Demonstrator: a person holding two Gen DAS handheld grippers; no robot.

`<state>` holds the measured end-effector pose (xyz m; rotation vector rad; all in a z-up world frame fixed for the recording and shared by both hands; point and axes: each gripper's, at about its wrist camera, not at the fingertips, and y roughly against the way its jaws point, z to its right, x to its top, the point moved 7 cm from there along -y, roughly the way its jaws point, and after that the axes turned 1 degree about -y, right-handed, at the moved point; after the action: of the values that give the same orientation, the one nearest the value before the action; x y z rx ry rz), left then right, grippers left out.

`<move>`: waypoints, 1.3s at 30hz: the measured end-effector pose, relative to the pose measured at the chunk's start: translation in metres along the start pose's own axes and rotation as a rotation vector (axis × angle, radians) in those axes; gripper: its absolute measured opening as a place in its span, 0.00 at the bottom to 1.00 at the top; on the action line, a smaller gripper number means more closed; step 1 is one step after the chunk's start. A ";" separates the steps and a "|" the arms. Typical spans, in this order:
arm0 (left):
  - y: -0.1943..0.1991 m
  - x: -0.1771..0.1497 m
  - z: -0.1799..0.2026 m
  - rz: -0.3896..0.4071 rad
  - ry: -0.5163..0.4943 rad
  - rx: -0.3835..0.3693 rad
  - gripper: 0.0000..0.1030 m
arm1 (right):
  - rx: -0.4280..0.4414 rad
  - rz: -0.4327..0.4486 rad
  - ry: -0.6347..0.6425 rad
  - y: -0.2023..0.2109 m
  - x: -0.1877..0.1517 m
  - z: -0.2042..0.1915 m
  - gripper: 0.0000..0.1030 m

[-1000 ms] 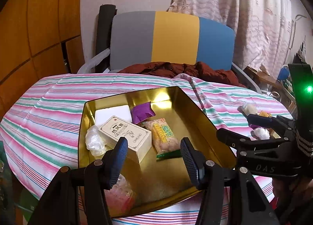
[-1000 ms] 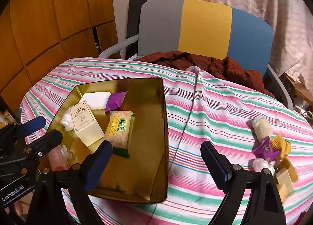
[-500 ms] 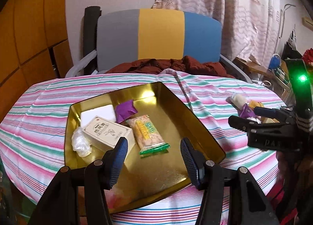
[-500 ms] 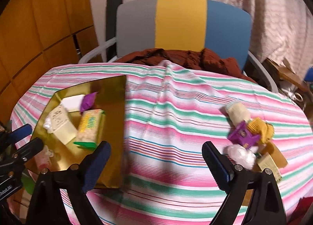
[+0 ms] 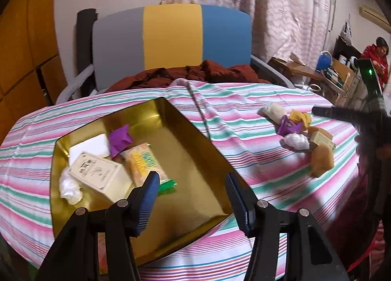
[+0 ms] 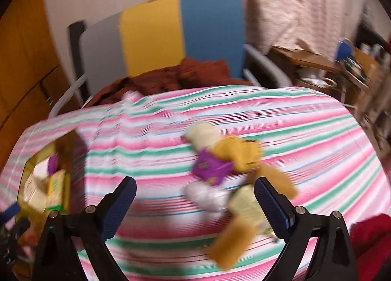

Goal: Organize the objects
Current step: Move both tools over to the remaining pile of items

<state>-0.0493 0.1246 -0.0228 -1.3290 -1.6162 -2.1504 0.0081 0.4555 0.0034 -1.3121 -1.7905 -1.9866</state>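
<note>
A gold tray (image 5: 200, 149) lies on the striped tablecloth and holds a cream box (image 5: 97, 174), a yellow-green snack pack (image 5: 144, 161), a purple packet (image 5: 119, 138), a white block (image 5: 90, 145) and a clear wrapped item (image 5: 68, 186). My left gripper (image 5: 191, 197) hovers open over the tray's near edge, empty. A cluster of loose snacks lies to the right: a purple packet (image 6: 210, 167), a yellow packet (image 6: 240, 155), a white wrapped piece (image 6: 205, 194), a cream box (image 6: 246, 204) and a tan bun (image 6: 231, 240). My right gripper (image 6: 195, 199) stands open just before that blurred cluster, empty.
A grey, yellow and blue chair (image 5: 171, 39) with a dark red garment (image 5: 190, 75) stands behind the table. Wooden panels (image 5: 22, 43) are at the left, curtains (image 5: 268, 4) behind. A person in red (image 5: 377, 58) sits far right beside cluttered shelves.
My right gripper swung right from the tray to face the loose snack cluster, with motion blur now. The left gripper's view shifted right and slightly back; both stayed open.
</note>
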 end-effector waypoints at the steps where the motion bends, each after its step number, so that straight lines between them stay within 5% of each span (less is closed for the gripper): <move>1: -0.002 0.001 0.004 -0.003 -0.007 -0.009 0.55 | -0.011 0.008 -0.041 0.002 0.003 0.013 0.98; 8: -0.012 0.005 0.045 -0.025 -0.103 -0.104 0.55 | -0.009 0.009 -0.414 -0.010 -0.003 0.107 1.00; 14: -0.036 0.009 0.094 -0.056 -0.178 -0.203 0.55 | 0.044 0.000 -0.620 -0.017 -0.022 0.141 1.00; 26: -0.084 0.013 0.208 -0.195 -0.229 -0.514 0.61 | 0.162 -0.006 -0.677 -0.022 -0.025 0.140 1.00; 39: -0.123 0.007 0.285 -0.289 -0.349 -0.588 0.64 | 0.206 -0.036 -0.700 -0.029 -0.027 0.140 1.00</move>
<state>0.0336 0.4145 -0.0959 -1.8065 -1.3979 -2.8536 0.0740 0.5740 -0.0509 -2.0735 -2.2185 -1.3797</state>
